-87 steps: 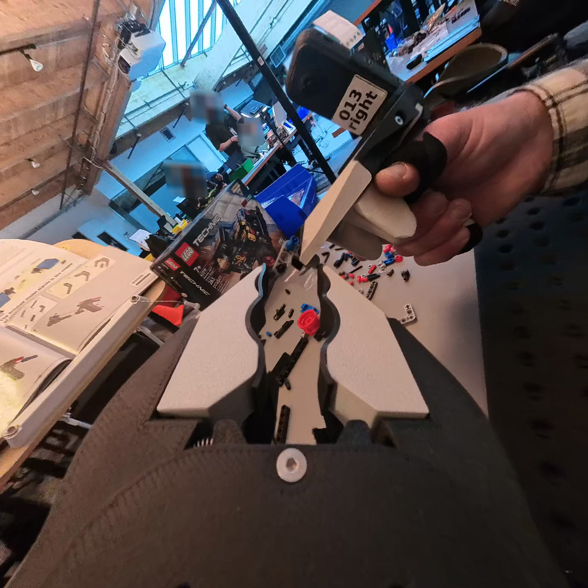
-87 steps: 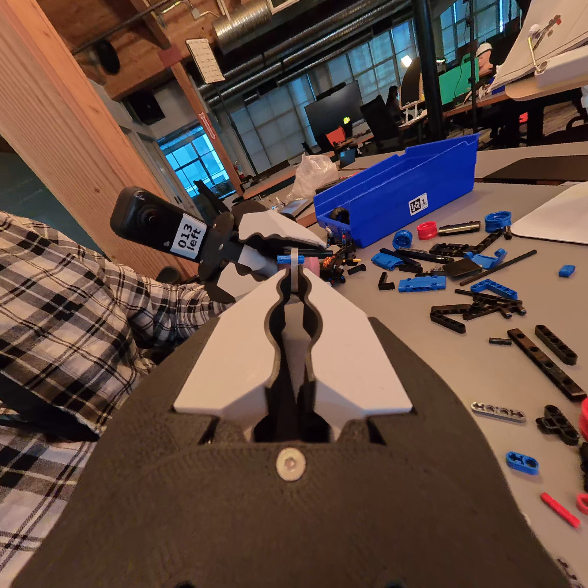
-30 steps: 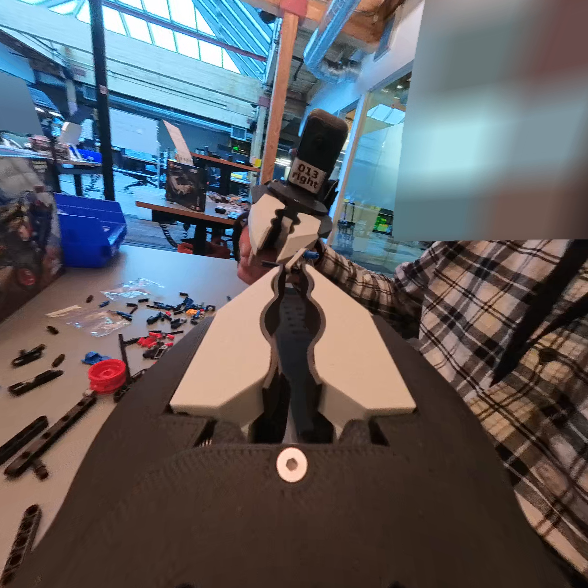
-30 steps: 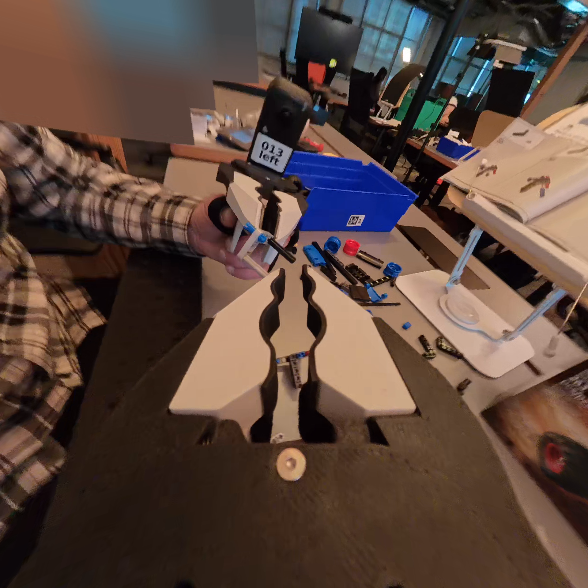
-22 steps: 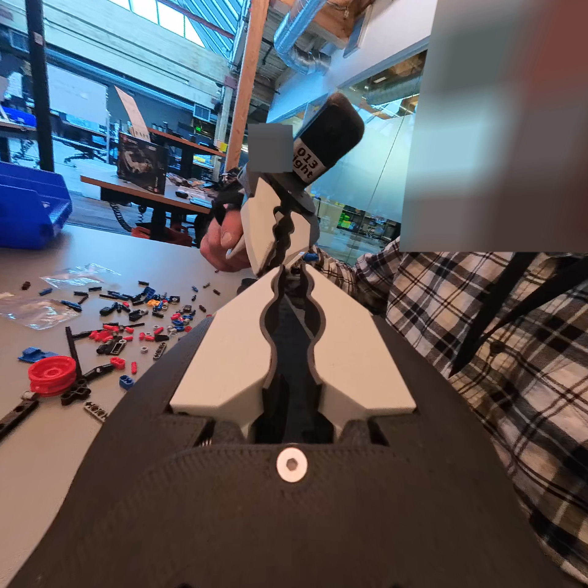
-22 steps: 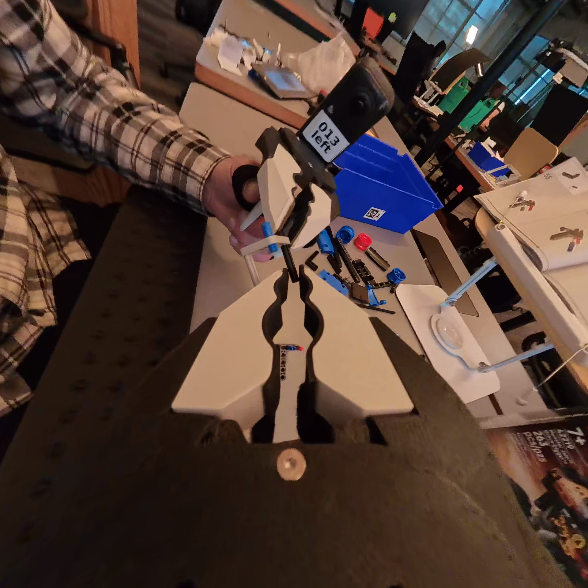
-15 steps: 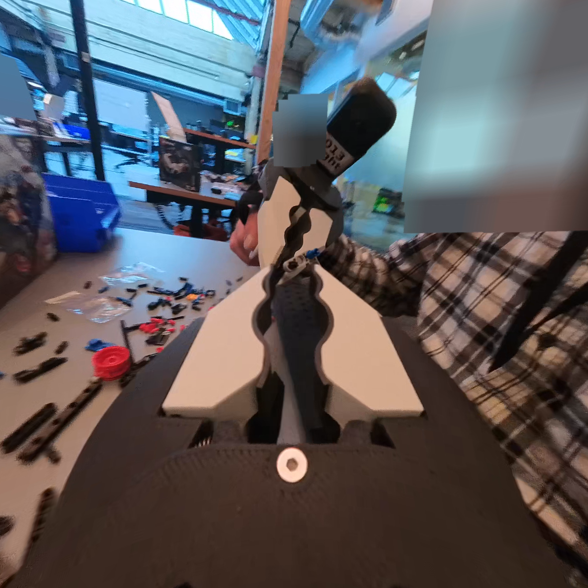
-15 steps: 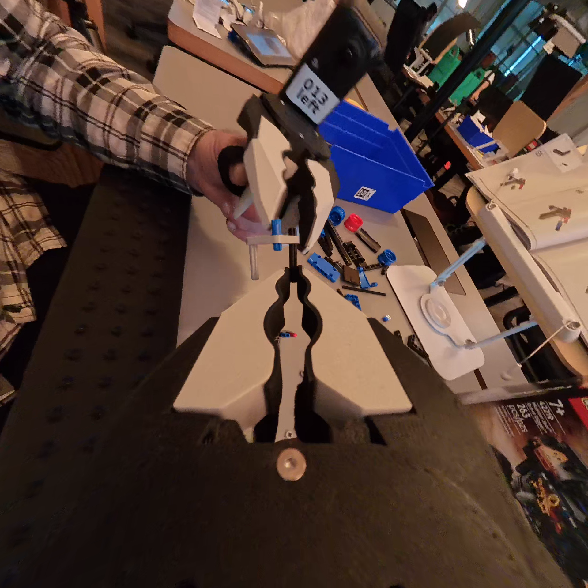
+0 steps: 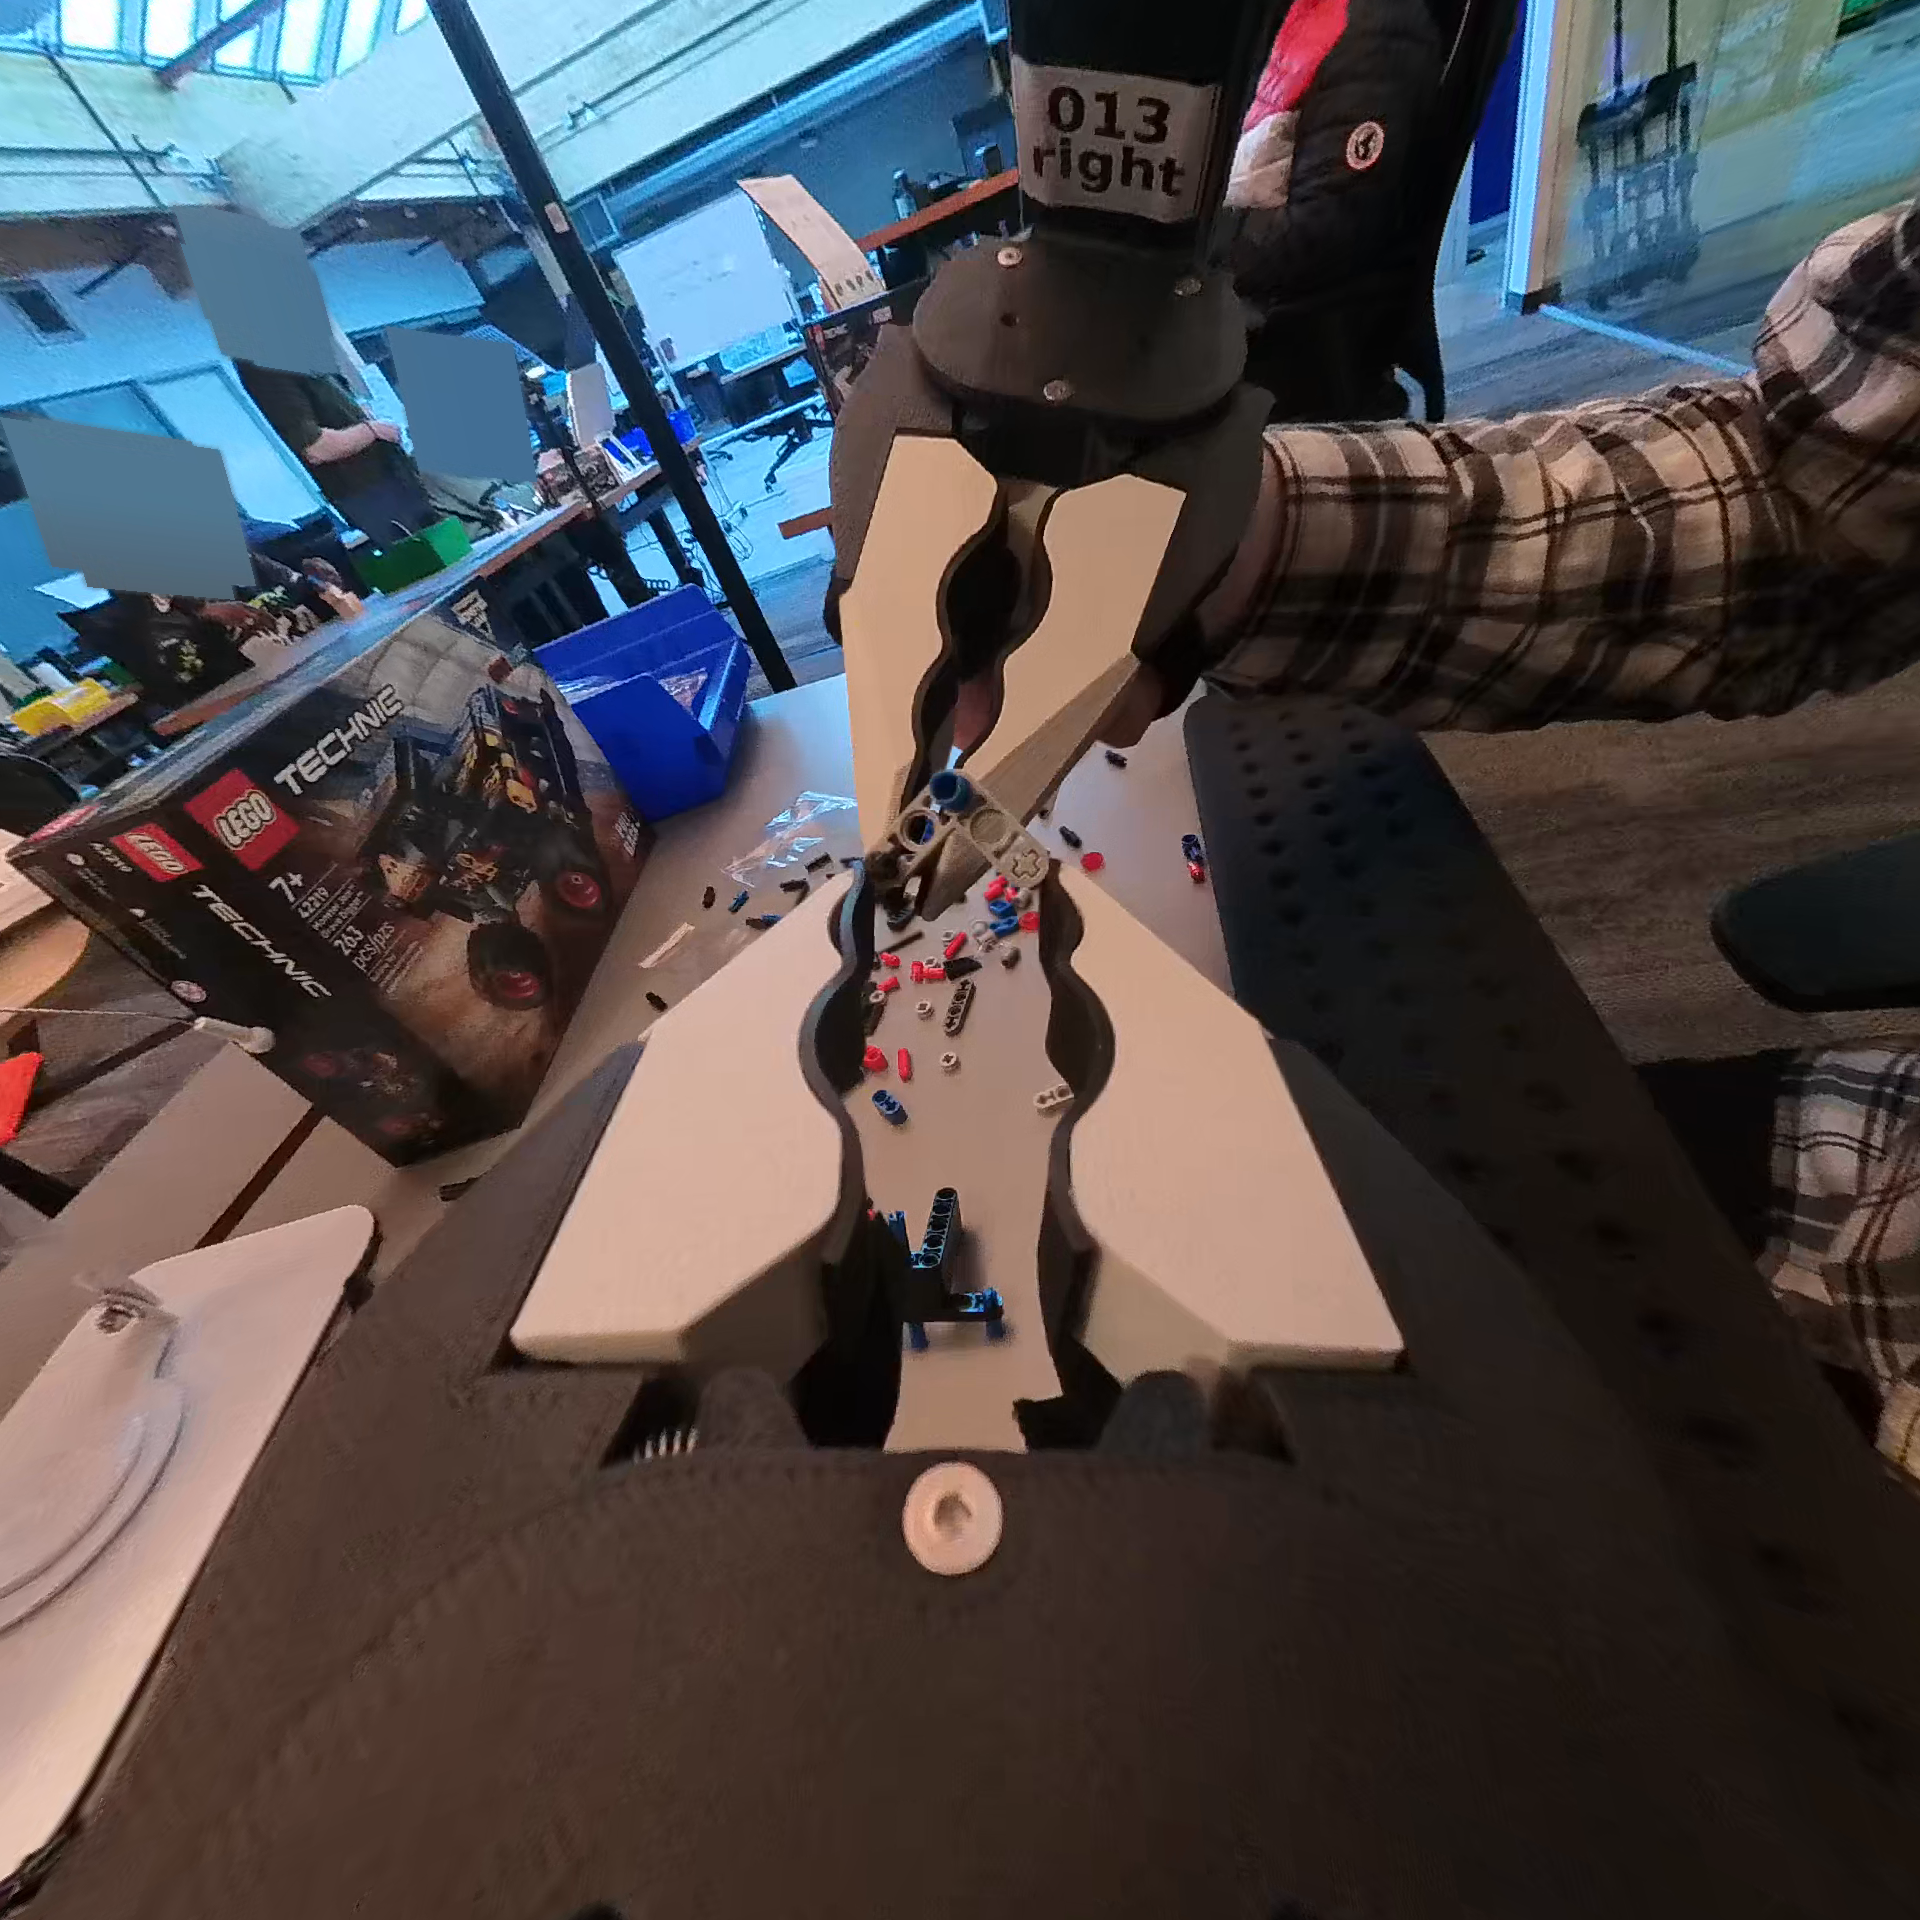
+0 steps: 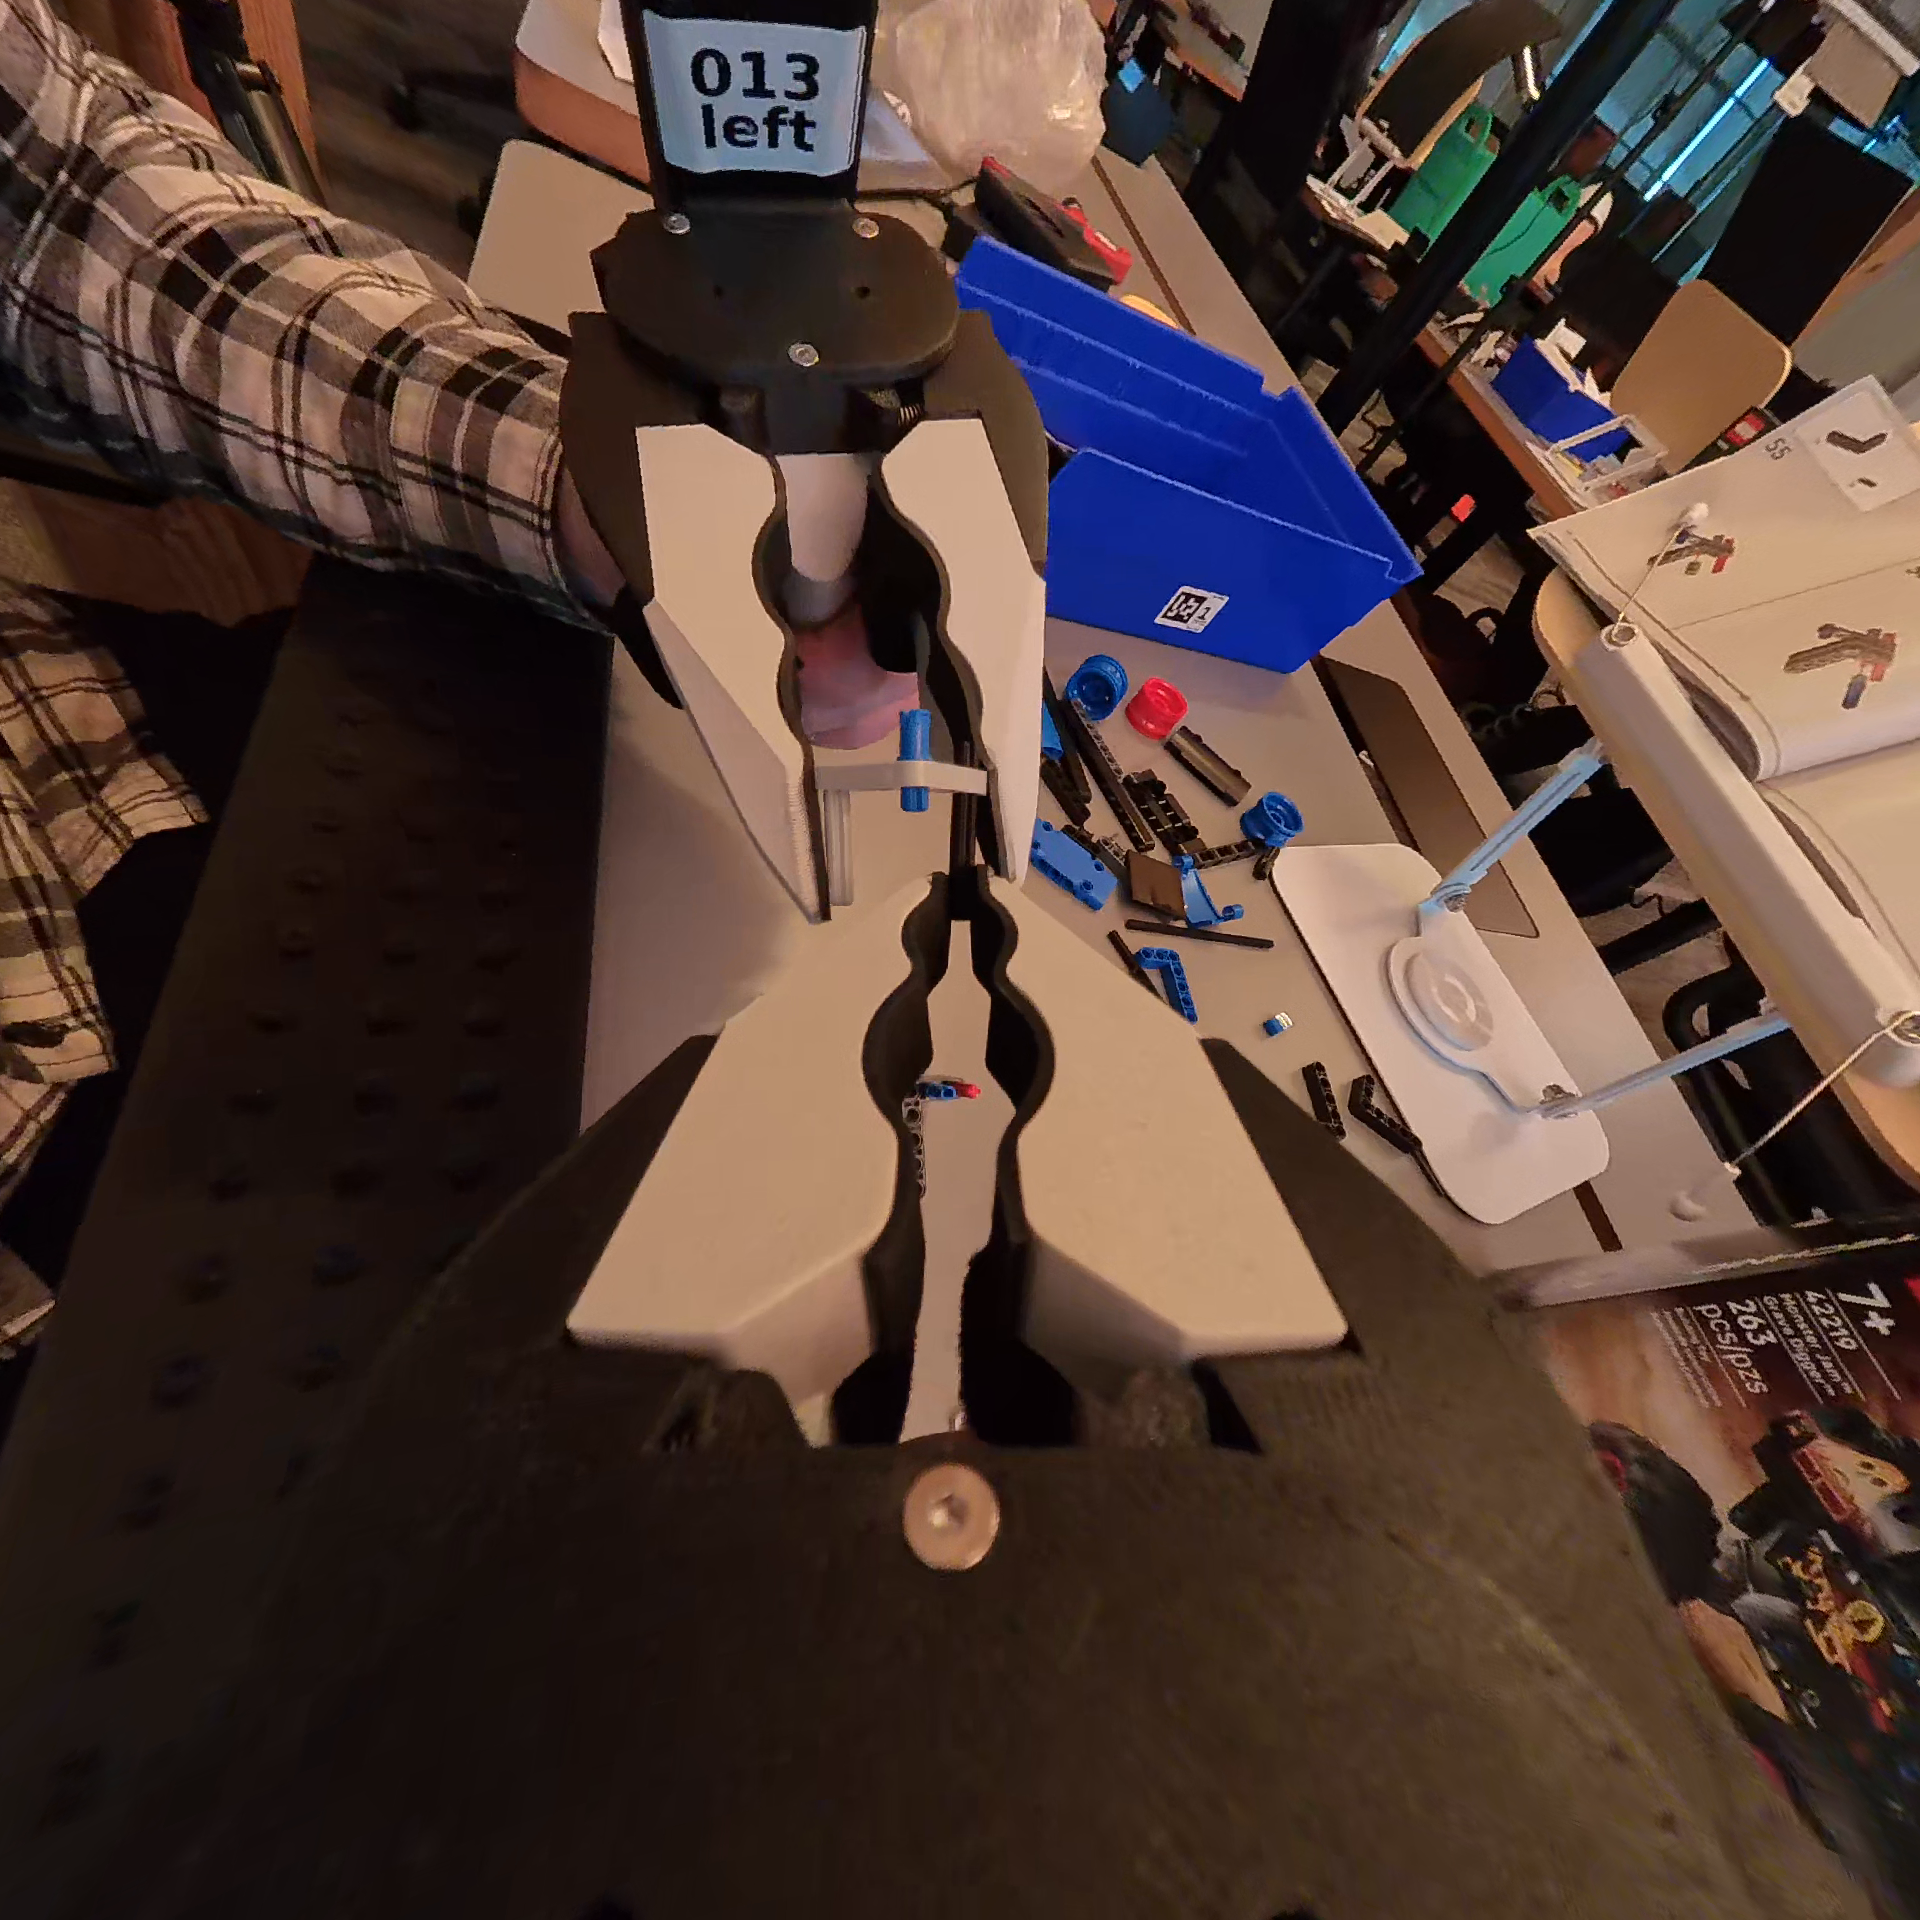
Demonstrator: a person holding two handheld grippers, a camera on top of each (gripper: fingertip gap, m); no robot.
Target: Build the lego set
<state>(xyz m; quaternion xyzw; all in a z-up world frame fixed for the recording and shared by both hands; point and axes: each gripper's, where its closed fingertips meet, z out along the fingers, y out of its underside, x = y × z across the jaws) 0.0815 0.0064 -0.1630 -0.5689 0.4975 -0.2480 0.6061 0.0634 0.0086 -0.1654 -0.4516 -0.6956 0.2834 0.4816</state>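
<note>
My left gripper (image 9: 951, 883) is shut on a short grey beam (image 9: 966, 831) that spans its fingertips and carries a blue pin (image 9: 948, 790). The beam also shows in the right wrist view (image 10: 894, 774), where the left gripper (image 10: 914, 883) points straight at me. My right gripper (image 10: 961, 899) is shut on a thin black axle (image 10: 966, 821) that runs up to the beam's end by the left gripper's finger. In the left wrist view the right gripper (image 9: 909, 883) comes down from above and meets the beam. Both are held above the grey table (image 10: 707, 935).
Loose black, blue and red pieces (image 10: 1143, 800) lie on the table, and more show in the left wrist view (image 9: 935, 987). A blue bin (image 10: 1195, 520), the set's box (image 9: 343, 862), and a manual on a white stand (image 10: 1455, 1018) ring the workspace. A black perforated mat (image 10: 364, 935) lies at the near edge. Both grippers' tips are close together, under 4 cm apart.
My right gripper was open and empty a second ago and has shut on the black axle at the beam. Both grippers have tilted down over the table and drawn closer.
</note>
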